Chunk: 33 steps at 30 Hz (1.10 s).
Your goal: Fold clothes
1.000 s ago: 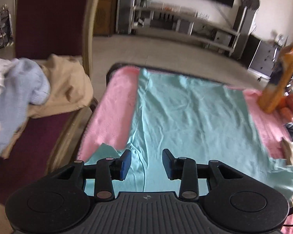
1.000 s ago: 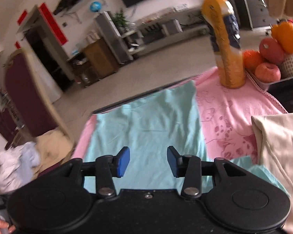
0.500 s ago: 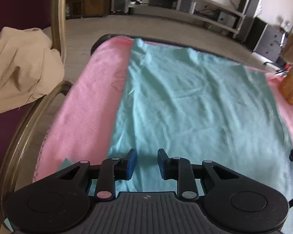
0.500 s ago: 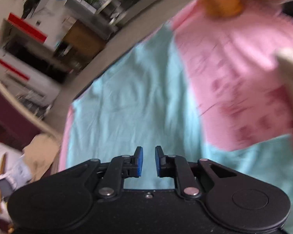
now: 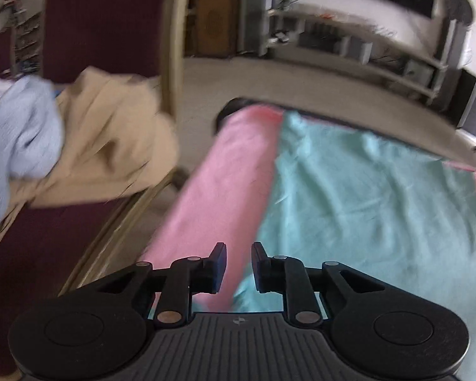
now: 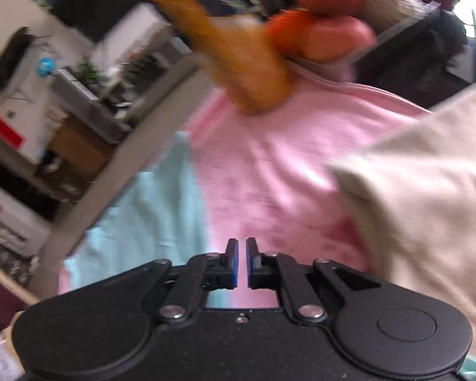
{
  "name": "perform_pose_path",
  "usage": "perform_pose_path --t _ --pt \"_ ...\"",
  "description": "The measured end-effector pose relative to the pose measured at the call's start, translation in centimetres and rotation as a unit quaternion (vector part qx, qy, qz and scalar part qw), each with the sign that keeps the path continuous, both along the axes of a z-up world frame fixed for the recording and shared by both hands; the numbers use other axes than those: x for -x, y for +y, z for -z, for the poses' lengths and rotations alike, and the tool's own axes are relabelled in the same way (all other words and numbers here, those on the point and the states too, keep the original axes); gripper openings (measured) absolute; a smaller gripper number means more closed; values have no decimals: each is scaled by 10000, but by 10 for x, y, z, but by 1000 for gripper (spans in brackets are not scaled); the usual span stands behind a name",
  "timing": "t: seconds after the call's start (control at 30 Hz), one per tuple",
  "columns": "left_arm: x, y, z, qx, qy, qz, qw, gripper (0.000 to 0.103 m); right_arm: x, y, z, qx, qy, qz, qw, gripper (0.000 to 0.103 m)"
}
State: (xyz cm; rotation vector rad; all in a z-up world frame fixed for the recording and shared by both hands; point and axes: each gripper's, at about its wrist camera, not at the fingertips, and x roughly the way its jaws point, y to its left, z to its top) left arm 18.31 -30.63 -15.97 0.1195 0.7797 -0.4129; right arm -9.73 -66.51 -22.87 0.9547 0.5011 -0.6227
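A teal garment point(image 5: 365, 206) lies spread flat on a pink cloth point(image 5: 225, 174) that covers the table. My left gripper point(image 5: 239, 263) hangs low over the garment's near left edge, where teal meets pink, its jaws open by a narrow gap. In the right wrist view the teal garment point(image 6: 149, 216) lies to the left. My right gripper point(image 6: 241, 262) is over the line between it and the pink cloth point(image 6: 285, 165). Only a thin slit shows between its pads, and I see no fabric in the slit. Both views are blurred.
A maroon chair point(image 5: 31, 247) left of the table holds a beige garment point(image 5: 111, 146) and a light blue one point(image 5: 16, 139). A cream cloth point(image 6: 428, 190) lies on the table's right side. Behind it stand an orange bottle point(image 6: 238, 63) and fruit point(image 6: 327, 35).
Both grippers have narrowed, the right almost fully. The left has shifted toward the garment's left edge. The right has swung right and tilted toward the cream cloth and bottle.
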Motion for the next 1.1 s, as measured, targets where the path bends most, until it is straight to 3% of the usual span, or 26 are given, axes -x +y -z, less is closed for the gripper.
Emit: perform_pose_path --t 0.07,0.27,0.33,0.4,0.43,0.53,0.63,0.7,0.73,0.87,0.93,1.0,1.03,1.1 --pt "-2 -17 -2 52 -4 268 9996 18 -17 5 -4 -109 -216 -320 9992 13" --pt "-6 -89 12 -79 129 1301 9914 19 -93 20 6 -388 -248 -1182 9919 13" --pt "-13 -104 25 -24 240 1447 9892 19 -108 17 16 -535 -198 -1308 9898 13" --pt "-23 -112 36 72 300 1455 9889 26 -115 10 29 -682 -230 -1313 9887 10" --pt "-29 -112 37 120 232 1354 9904 24 -114 4 36 -757 -290 -1255 9888 2" --pt "-53 -103 37 -119 -129 601 9980 20 -89 -21 44 -752 -645 -492 9939 0" --pt "-77 -85 33 -369 -366 -128 9986 20 -65 -37 40 -323 -584 370 9971 0" --pt "-86 -77 27 -592 -481 -500 9958 14 -60 -40 28 14 -249 697 9973 7" --pt "-87 -73 21 -559 -496 -514 9959 11 -59 -41 21 46 -342 708 9969 12" --pt "-84 -80 2 -119 -457 43 9989 16 -74 -38 -3 10 -767 397 9963 16" --pt "-75 -101 -1 136 -320 649 9973 17 -99 -35 -6 -120 -849 -65 9963 21" --pt "-64 -128 2 305 -140 1361 9901 20 -130 -29 -5 -265 -844 -635 9941 21" --pt "-59 -141 7 296 -104 1621 9863 27 -145 -25 -2 -329 -792 -901 9922 21" --pt "-54 -162 19 36 -230 1779 9838 26 -173 -16 9 -465 -675 -1355 9874 21"
